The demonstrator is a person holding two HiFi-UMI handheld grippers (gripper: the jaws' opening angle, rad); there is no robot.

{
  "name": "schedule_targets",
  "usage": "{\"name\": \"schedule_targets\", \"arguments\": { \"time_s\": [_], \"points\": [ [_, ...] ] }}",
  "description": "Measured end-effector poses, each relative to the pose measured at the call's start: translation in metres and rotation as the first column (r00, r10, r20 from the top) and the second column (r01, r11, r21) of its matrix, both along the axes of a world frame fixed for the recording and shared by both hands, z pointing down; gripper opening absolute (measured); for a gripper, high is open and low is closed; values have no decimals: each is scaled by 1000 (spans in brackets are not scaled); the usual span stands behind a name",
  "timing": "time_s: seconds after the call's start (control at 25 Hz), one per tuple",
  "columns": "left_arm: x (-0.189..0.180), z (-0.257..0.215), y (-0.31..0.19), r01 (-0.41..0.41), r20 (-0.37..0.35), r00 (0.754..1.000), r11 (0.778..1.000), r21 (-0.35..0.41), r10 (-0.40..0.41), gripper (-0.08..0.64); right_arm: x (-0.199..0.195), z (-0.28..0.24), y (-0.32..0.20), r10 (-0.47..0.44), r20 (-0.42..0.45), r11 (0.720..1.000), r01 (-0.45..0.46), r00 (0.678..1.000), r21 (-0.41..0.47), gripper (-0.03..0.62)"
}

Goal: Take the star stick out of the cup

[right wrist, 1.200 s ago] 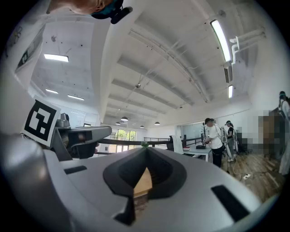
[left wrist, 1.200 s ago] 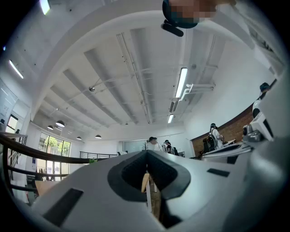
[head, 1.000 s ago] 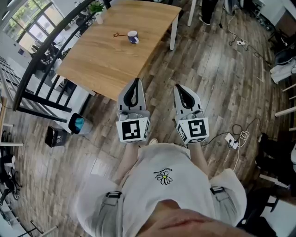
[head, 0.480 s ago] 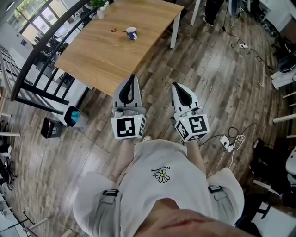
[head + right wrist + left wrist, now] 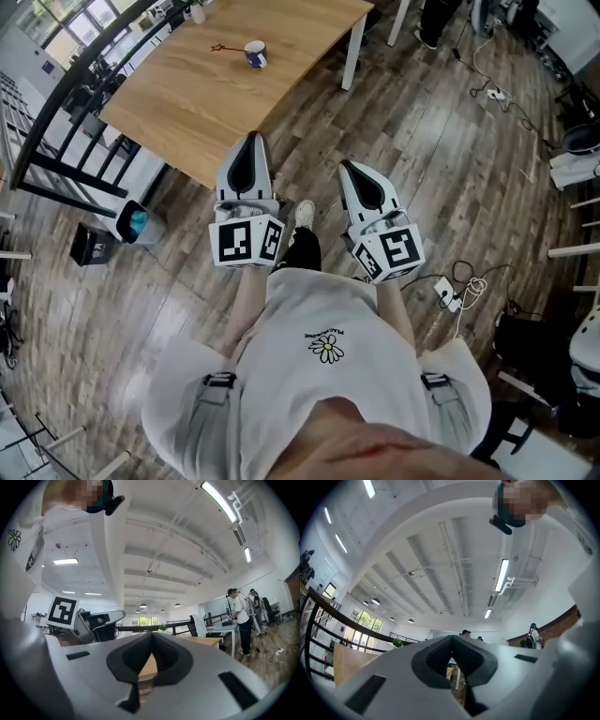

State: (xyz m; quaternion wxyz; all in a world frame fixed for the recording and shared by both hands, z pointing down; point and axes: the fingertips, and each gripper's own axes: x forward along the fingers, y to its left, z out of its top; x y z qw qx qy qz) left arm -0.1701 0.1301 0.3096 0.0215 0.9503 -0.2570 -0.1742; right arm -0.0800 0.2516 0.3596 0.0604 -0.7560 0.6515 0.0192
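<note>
My left tongs (image 5: 250, 141) and right tongs (image 5: 350, 169) are pressed together, empty, well short of the worktop (image 5: 187, 103). The cup (image 5: 254, 53) stands at its far end, and the star stick (image 5: 221, 47) seems to lean out leftward. I should step close, spread one pair, pinch the stick and lift straight up

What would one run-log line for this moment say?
left claw shut, empty | right claw shut, empty | cup on table | star stick at cup, in or out unclear | claws far from both
</note>
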Motion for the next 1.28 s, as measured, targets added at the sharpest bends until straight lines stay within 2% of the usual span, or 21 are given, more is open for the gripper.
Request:
{"name": "schedule_targets", "arguments": {
  "time_s": [0.16, 0.28, 0.36, 0.44, 0.6, 0.72, 0.88, 0.96, 1.08, 1.28],
  "points": [
    [18, 16, -15, 6, 15, 1000, 1000, 18, -6, 17, 11, 27, -18, -12, -18, 1000, 12, 1000, -15, 6],
    [52, 31, -38, 11, 45, 999, 998, 60, -14, 17, 41, 53, -47, -20, -4, 999, 20, 1000, -43, 6],
    [79, 38, -65, 15, 46, 999, 999, 38, -17, 17, 65, 58, -72, -31, 4, 998, 32, 1000, -56, 6],
    [106, 34, -96, 8, 32, 999, 1000, 11, -9, 17, 94, 54, -108, -36, -8, 997, 36, 999, -65, 6],
    [161, 13, -162, 34, 36, 999, 998, 61, -36, 17, 162, 30, -200, -58, -33, 996, 56, 998, -63, 6],
    [188, -9, -220, 98, -1, 995, 991, 94, -98, 17, 203, 8, -269, -108, -25, 993, 107, 994, -43, 8],
    [199, -32, -285, 208, -30, 978, 966, 152, -205, 17, 233, -11, -339, -168, -24, 985, 167, 986, -29, 6],
    [200, -36, -308, 249, -44, 968, 959, 136, -245, 17, 238, -19, -365, -204, -30, 979, 203, 979, -16, 6],
    [196, -27, -329, 313, -23, 950, 944, 108, -312, 17, 240, -28, -391, -221, -80, 974, 224, 972, 27, 7],
    [179, -14, -350, 427, -19, 904, 900, 85, -427, 17, 231, -30, -435, -284, -168, 954, 296, 944, 50, 6]
  ]
}}
